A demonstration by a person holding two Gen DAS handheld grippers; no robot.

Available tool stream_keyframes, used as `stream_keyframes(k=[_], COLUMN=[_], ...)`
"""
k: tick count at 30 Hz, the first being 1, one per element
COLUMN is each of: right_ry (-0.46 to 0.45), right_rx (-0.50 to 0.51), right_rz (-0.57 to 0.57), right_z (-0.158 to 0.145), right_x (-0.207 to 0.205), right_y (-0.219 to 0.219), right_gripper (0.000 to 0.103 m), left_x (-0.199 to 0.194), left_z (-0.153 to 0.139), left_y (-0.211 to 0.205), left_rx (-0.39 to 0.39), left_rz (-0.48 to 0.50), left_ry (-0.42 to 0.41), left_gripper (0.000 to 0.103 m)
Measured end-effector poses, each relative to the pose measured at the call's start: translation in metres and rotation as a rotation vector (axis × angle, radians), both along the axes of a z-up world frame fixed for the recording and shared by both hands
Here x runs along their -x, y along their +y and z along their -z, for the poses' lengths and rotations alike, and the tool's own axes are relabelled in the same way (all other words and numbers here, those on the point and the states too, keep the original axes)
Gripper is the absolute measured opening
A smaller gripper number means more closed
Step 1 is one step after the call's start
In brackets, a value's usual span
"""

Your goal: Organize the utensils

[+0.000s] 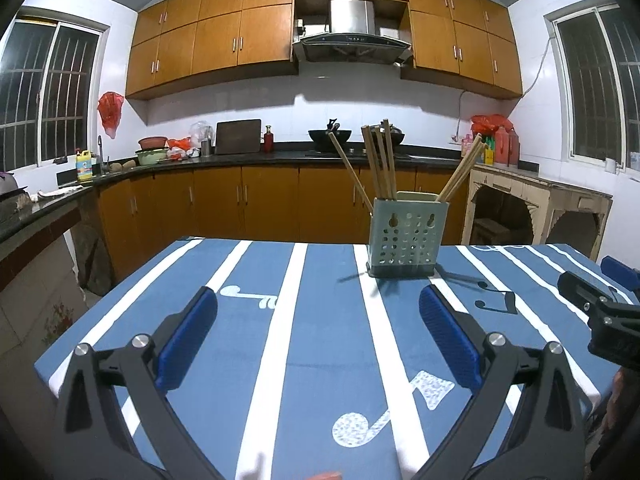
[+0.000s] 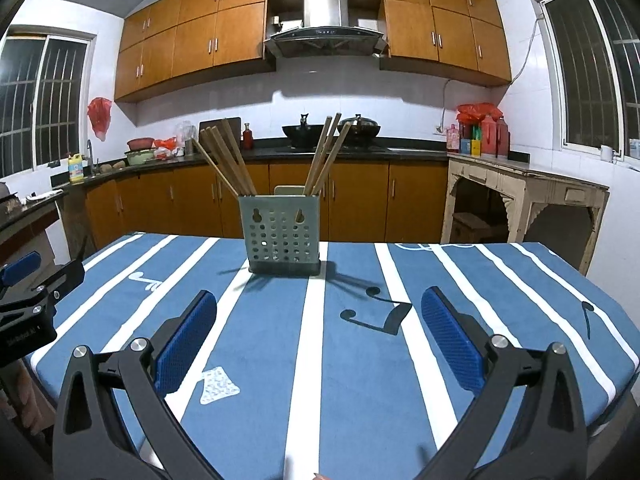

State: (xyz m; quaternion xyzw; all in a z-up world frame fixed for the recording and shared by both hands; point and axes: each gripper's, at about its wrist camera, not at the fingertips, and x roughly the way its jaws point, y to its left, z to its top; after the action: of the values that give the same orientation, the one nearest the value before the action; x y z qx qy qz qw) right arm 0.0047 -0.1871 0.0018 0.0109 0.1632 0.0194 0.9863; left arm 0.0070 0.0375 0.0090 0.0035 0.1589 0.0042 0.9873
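Behind the table we see a kitchen with orange cabinets, a dark counter and a range hood; nearer, the blue tablecloth [image 2: 352, 360] with white stripes and music notes covers the whole work surface. Going left to right: our left gripper [image 1: 318, 316] hangs low over the near cloth, jaws spread wide with nothing between them; our right gripper [image 2: 319, 316] sits beside it, likewise wide apart and empty. Far of both, upright on the cloth, stands the one perforated grey-green holder [image 2: 283, 229], and all the chopsticks [image 2: 224, 160] we can find are in it; we count about seven, four or five leaning left and two or three leaning right, though they overlap and the count is not firm. No loose utensil lies on the cloth in either view; so we judge the sorting either finished or not yet given fresh pieces. If more is wanted, the next move calls for reaching far to the holder, closing on a single stick near its top, and lifting straight so the holder does not tip.
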Motion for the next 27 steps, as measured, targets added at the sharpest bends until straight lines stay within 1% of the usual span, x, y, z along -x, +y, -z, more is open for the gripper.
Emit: stream_keyframes(k=[7,27], right_ry=[-0.004,0.026], right_rx=[-0.012,-0.021], right_rz=[0.015,0.016], right_z=[0.0022,0.01], right_x=[0.0008,-0.0006], right_y=[-0.0032,-0.003], right_gripper=[0.101,0.101], left_x=[-0.0004,-0.0058], left_z=[0.0039,0.0112], left_y=[-0.0008,-0.0021], left_rx=[0.007,0.009], left_rz=[-0.006,-0.005], left_ry=[-0.002,0.016], left_gripper=[0.099,0.099])
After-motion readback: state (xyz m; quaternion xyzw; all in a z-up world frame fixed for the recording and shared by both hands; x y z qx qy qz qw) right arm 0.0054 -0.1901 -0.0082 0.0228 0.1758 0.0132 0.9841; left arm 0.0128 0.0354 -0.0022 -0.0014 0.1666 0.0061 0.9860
